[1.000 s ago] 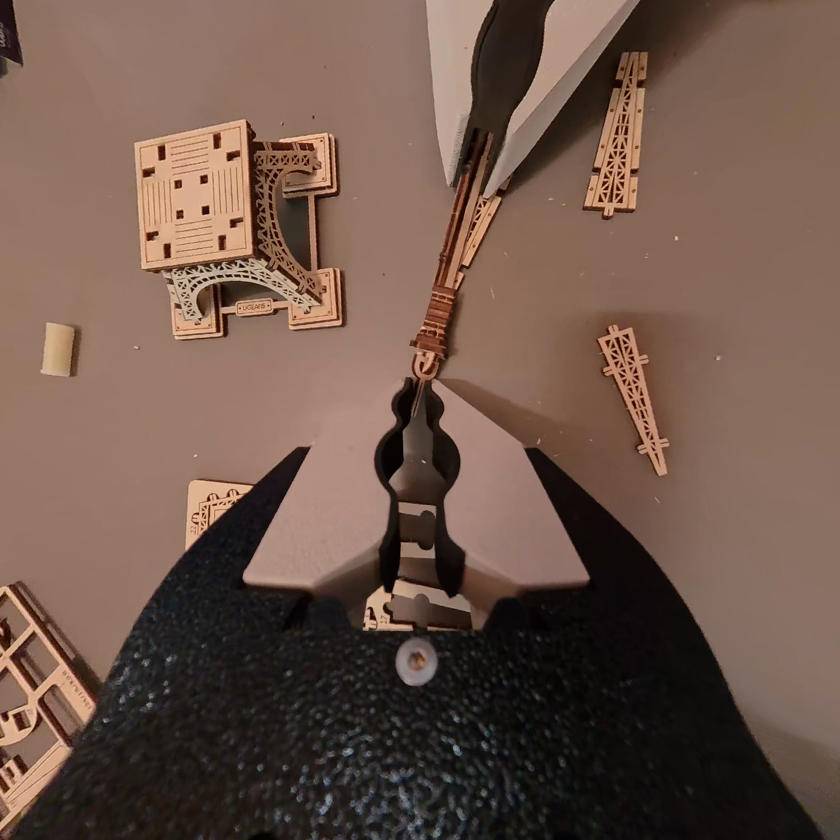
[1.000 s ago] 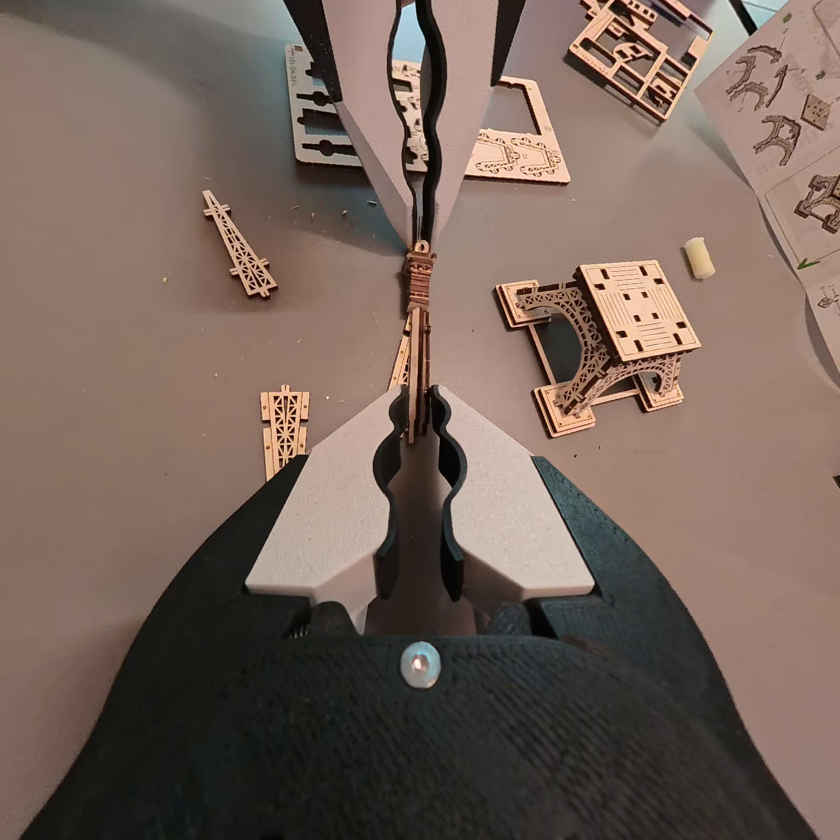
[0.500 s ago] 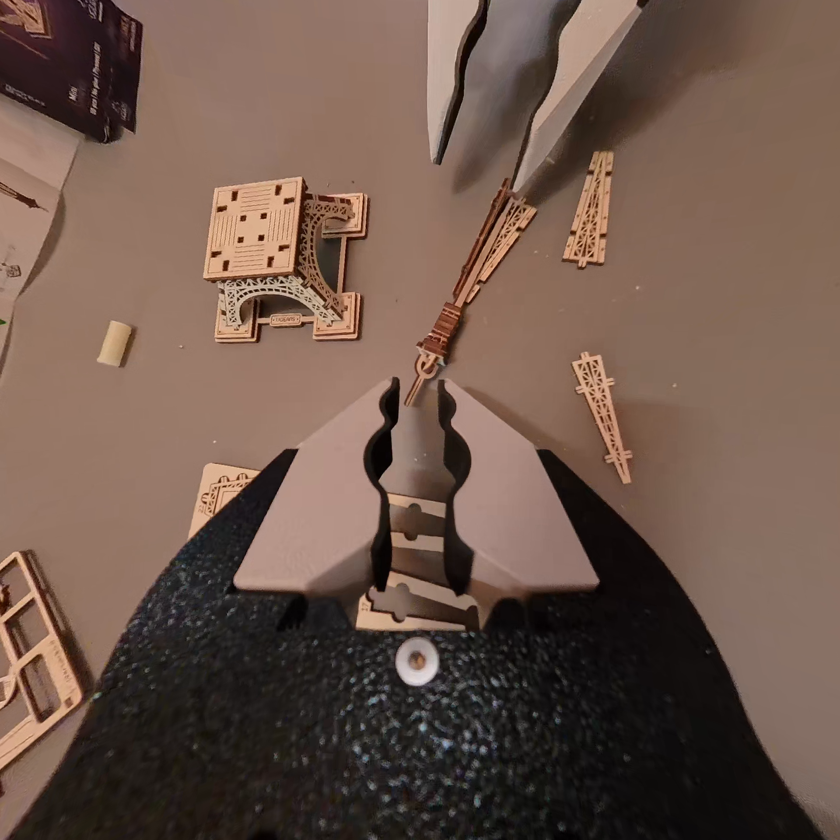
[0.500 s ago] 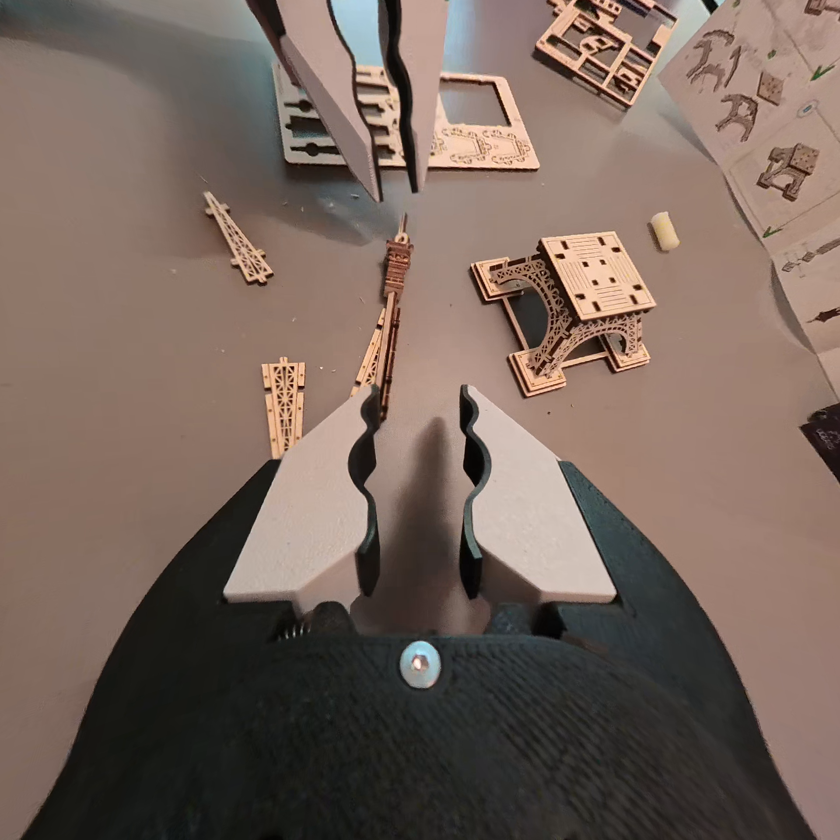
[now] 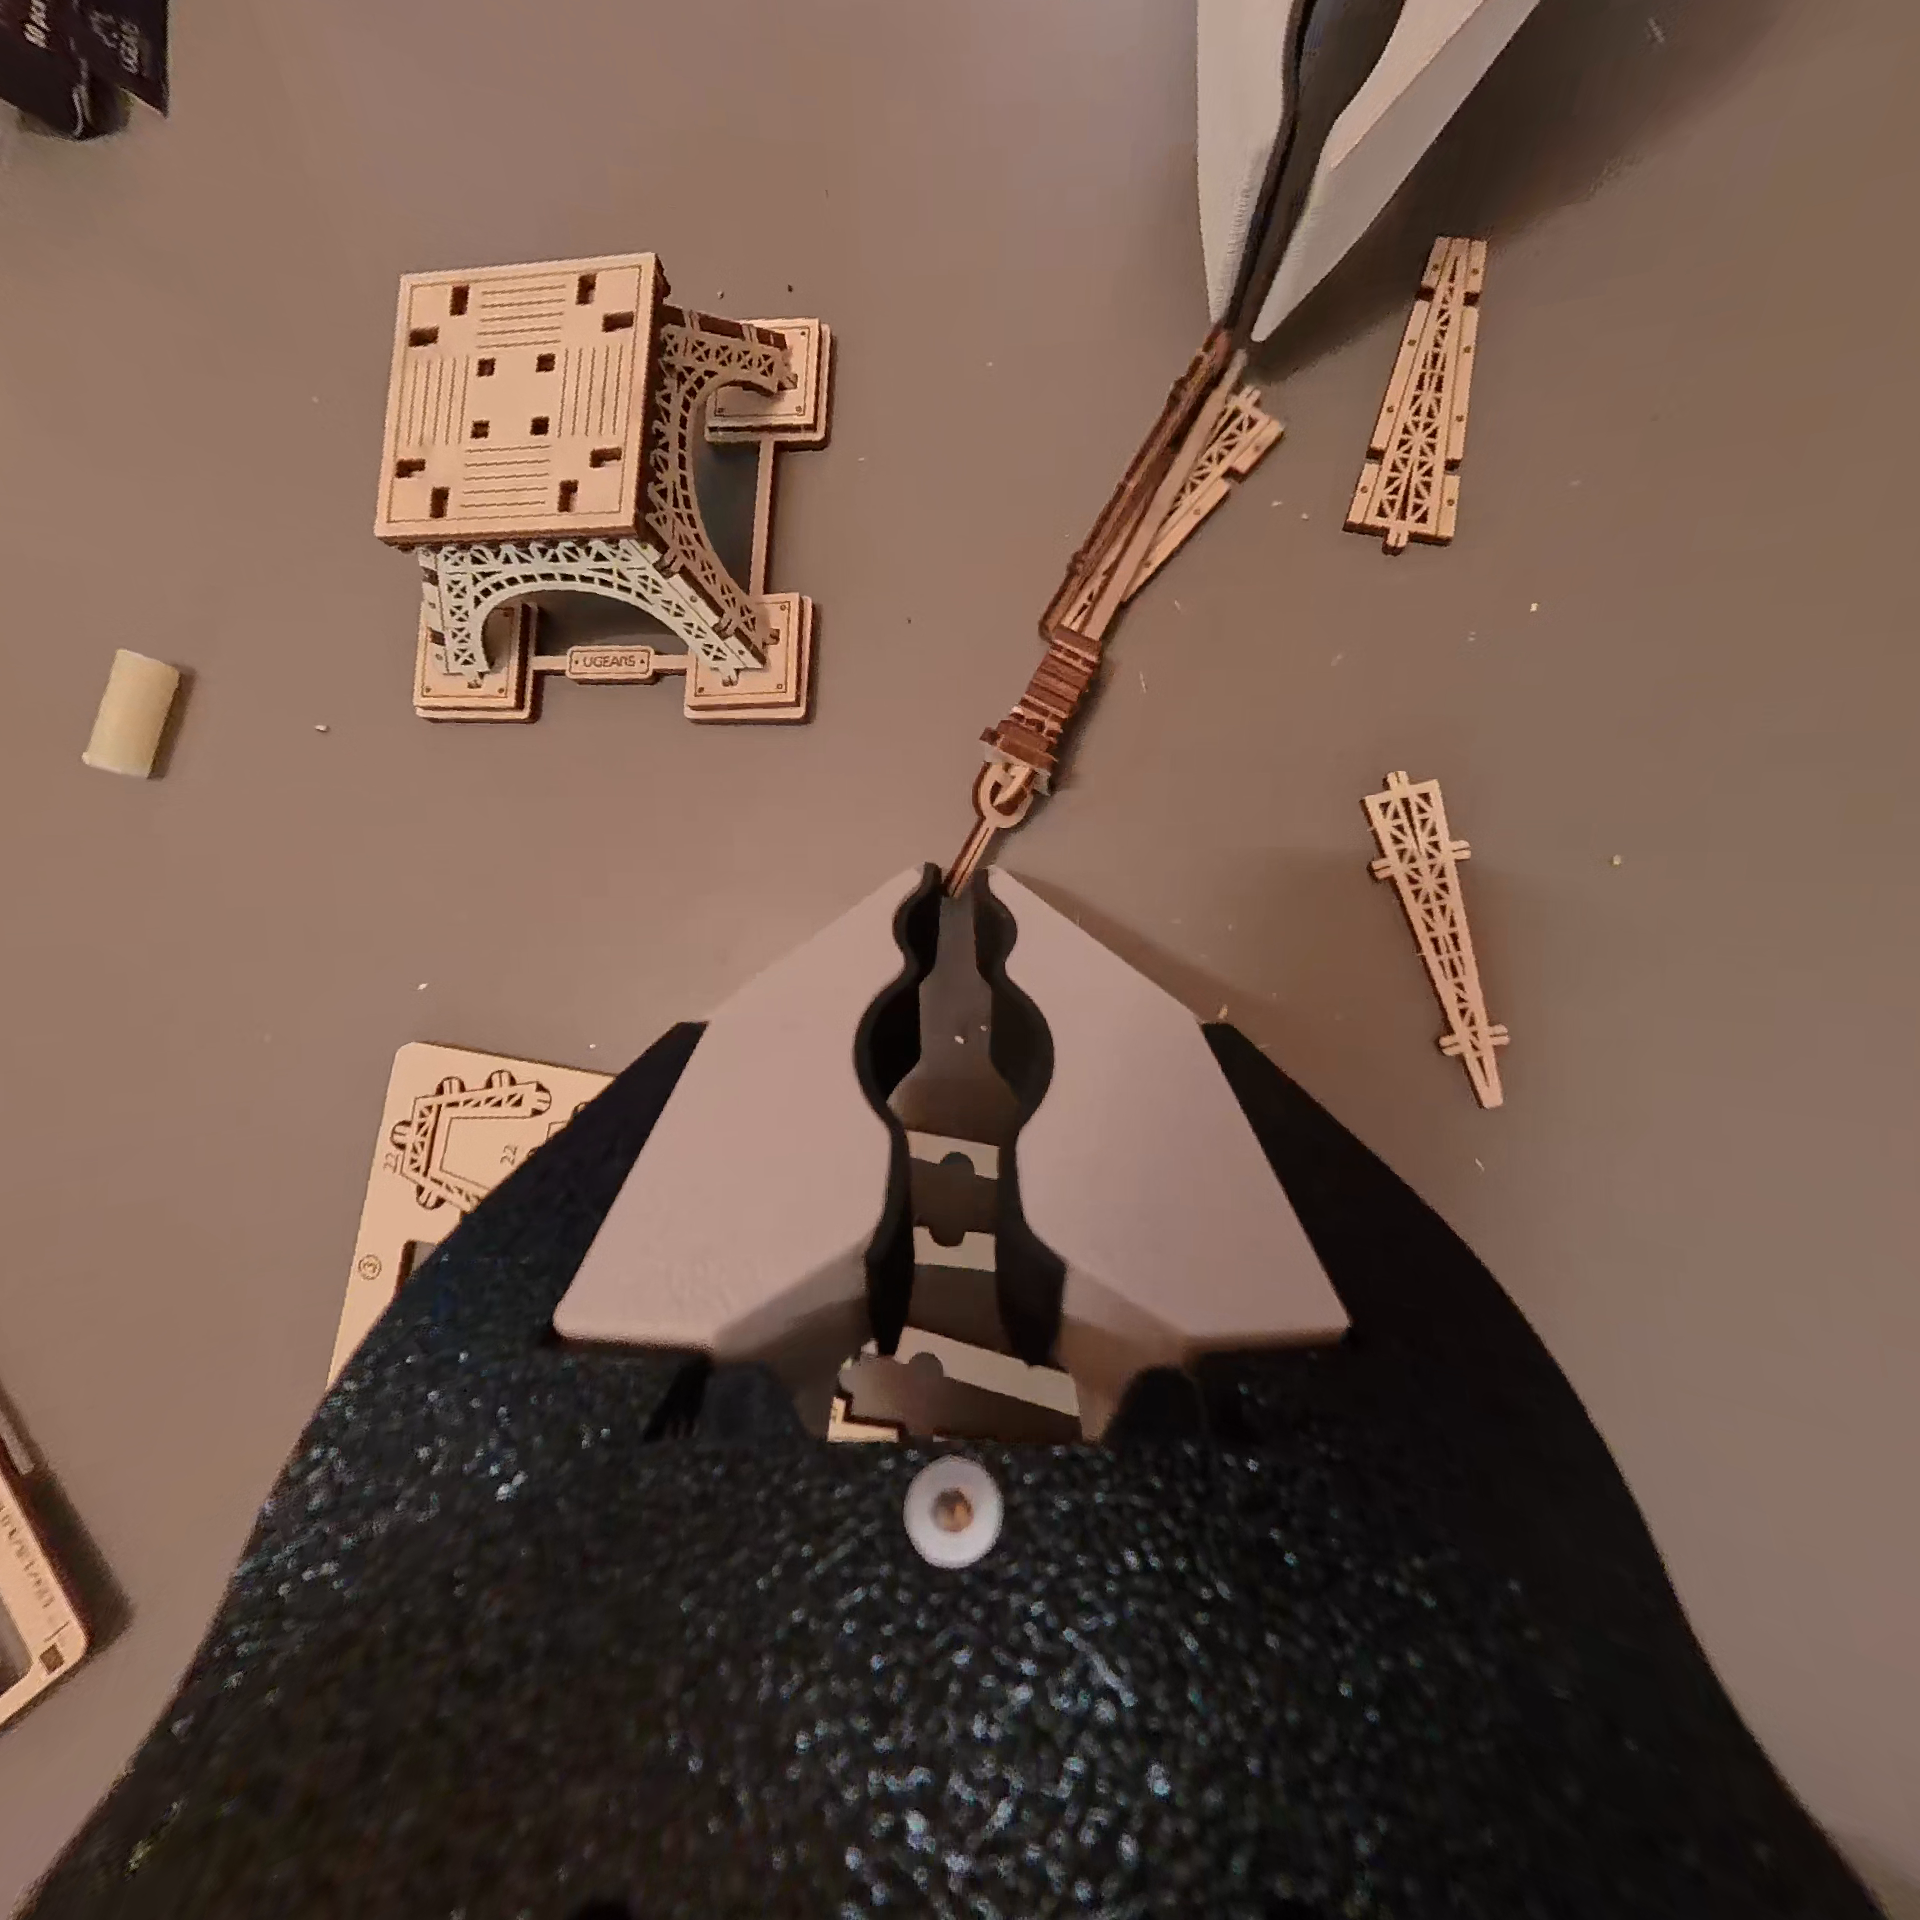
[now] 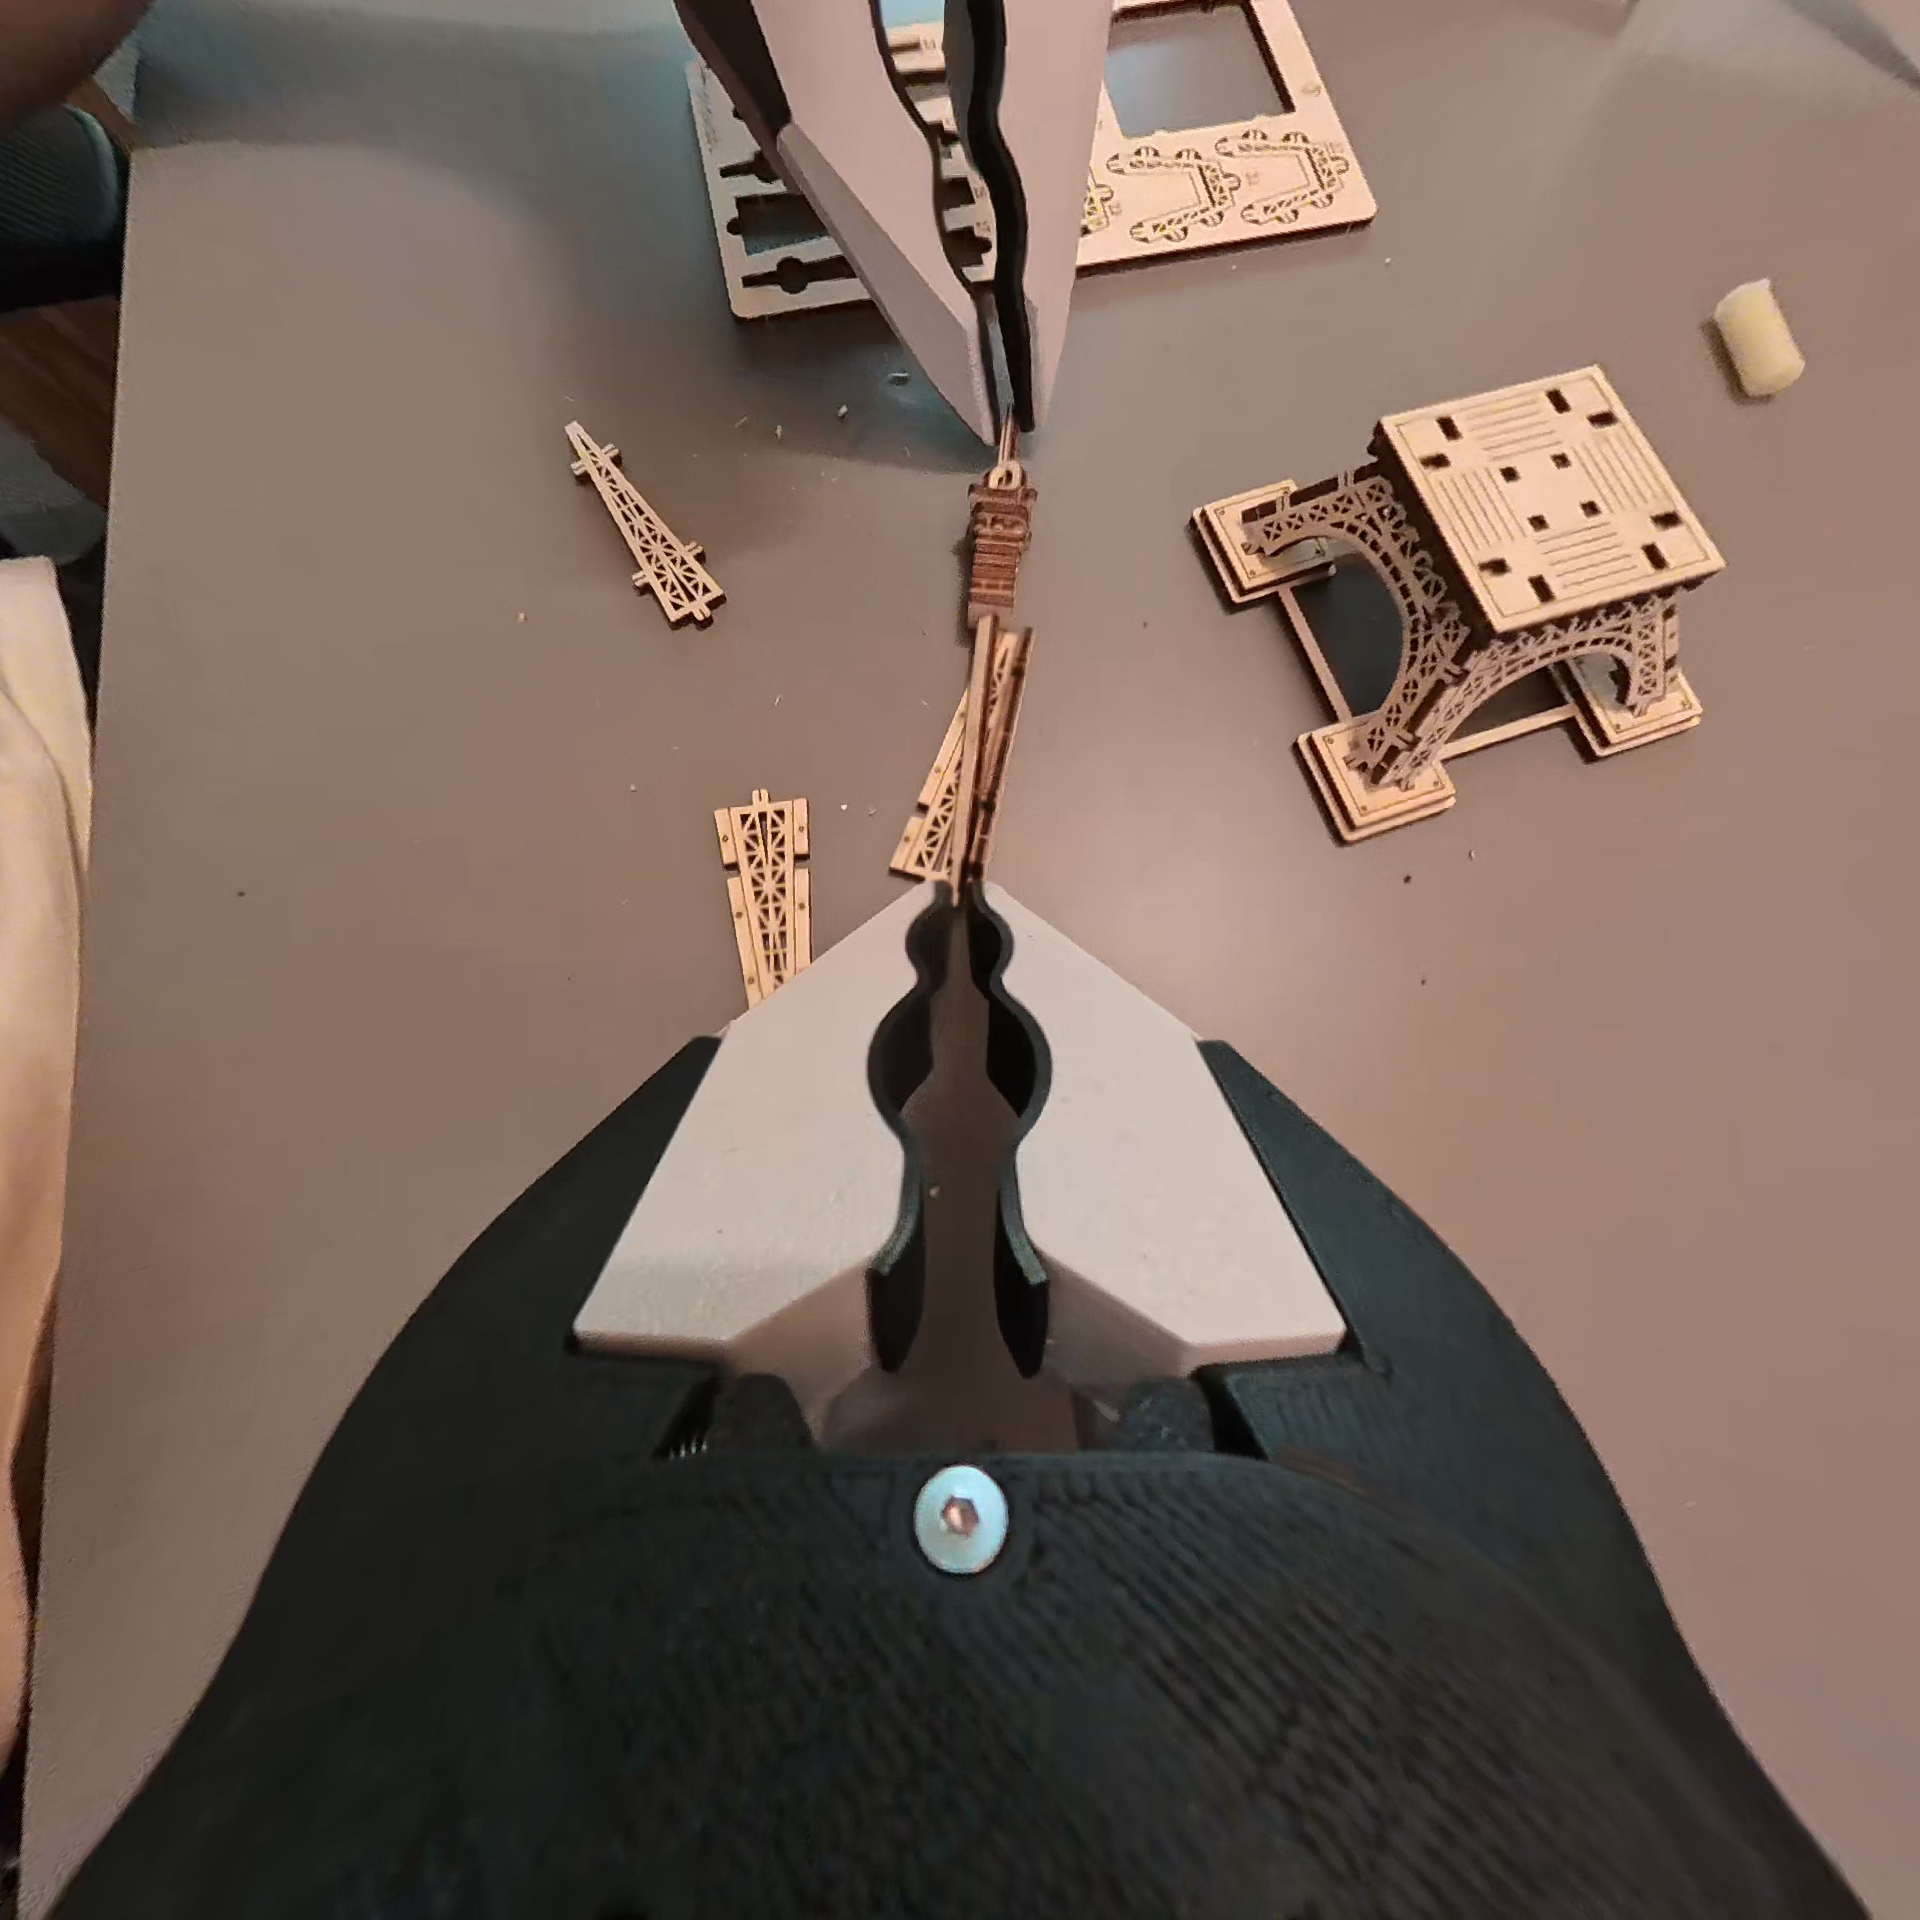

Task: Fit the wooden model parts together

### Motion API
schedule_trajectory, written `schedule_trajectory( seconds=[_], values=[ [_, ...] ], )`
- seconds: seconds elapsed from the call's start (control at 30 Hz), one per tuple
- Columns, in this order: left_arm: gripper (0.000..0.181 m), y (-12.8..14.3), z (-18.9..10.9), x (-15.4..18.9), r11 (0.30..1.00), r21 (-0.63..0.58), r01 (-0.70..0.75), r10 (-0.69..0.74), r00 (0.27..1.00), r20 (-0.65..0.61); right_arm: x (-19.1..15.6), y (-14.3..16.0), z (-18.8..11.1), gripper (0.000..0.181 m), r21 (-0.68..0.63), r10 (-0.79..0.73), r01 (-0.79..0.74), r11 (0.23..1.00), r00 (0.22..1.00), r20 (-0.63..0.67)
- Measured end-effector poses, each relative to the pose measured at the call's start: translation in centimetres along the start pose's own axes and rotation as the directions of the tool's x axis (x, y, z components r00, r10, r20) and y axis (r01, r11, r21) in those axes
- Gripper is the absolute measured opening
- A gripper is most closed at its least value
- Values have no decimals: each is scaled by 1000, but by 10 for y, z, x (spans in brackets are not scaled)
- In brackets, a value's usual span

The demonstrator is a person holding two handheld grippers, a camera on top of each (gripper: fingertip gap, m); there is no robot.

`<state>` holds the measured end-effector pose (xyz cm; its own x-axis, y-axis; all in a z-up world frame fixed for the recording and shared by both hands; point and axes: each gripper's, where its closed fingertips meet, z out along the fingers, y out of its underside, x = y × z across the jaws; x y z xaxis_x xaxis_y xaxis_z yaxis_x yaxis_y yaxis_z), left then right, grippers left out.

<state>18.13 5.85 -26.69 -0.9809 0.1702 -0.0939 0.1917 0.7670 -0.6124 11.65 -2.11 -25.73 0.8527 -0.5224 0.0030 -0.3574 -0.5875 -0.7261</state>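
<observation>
A slim wooden spire [image 5: 1060, 675] stretches between my two grippers over the grey table. My left gripper [image 5: 961, 878] is shut on its thin tip. My right gripper [image 6: 961, 894] is shut on its wide end, where a pale lattice panel [image 6: 940, 800] sits along the spire. Each gripper also shows in the other's view: the right one in the left wrist view [image 5: 1242, 332], the left one in the right wrist view [image 6: 1003, 421]. The arched tower base [image 5: 582, 488] with its square slotted top stands apart on the table, also seen in the right wrist view [image 6: 1496, 582].
Two loose lattice pieces [image 5: 1418, 395] [image 5: 1434, 935] lie on the table, also in the right wrist view [image 6: 767, 894] [image 6: 644, 525]. A pale cylinder [image 5: 132, 712] lies left of the base. A punched-out wooden sheet [image 6: 1226, 187] lies under the left gripper. A dark packet [image 5: 83, 62] sits far left. Across from one pair of fingers to the other is roughly 11 cm. From my left tips it is roughly 15 cm to the pale cylinder [image 5: 132, 712]; from my right, 25 cm. It turns up in the right wrist view [image 6: 1756, 332] as well.
Both grippers held the spire a second ago, stood open half a second ago with the spire lying between them, and are now shut on its two ends again.
</observation>
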Motion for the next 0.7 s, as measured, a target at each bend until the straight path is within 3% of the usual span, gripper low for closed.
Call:
schedule_trajectory(
  seconds=[0.13, 0.33, 0.47, 0.7],
  values=[
    [5, 0, -1, -4, 1000, -10, -6, 7, 1000, 28, 4, -1, 2, 3, -11, -29, 29, 1000, 999, -22],
    [14, -9, -11, -9, 999, 38, 11, -16, 992, 125, 15, -12, -5, 41, 50, -18, 22, 999, 996, -84],
    [18, -3, -5, -3, 1000, 1, -10, 10, 992, 128, 12, -18, 6, 31, 48, -48, 52, 997, 995, -87],
    [6, 0, 2, -6, 1000, -3, 3, -2, 994, 111, 6, -9, 19, 24, -27, -121, 119, 992, 989, -83]
  ],
)
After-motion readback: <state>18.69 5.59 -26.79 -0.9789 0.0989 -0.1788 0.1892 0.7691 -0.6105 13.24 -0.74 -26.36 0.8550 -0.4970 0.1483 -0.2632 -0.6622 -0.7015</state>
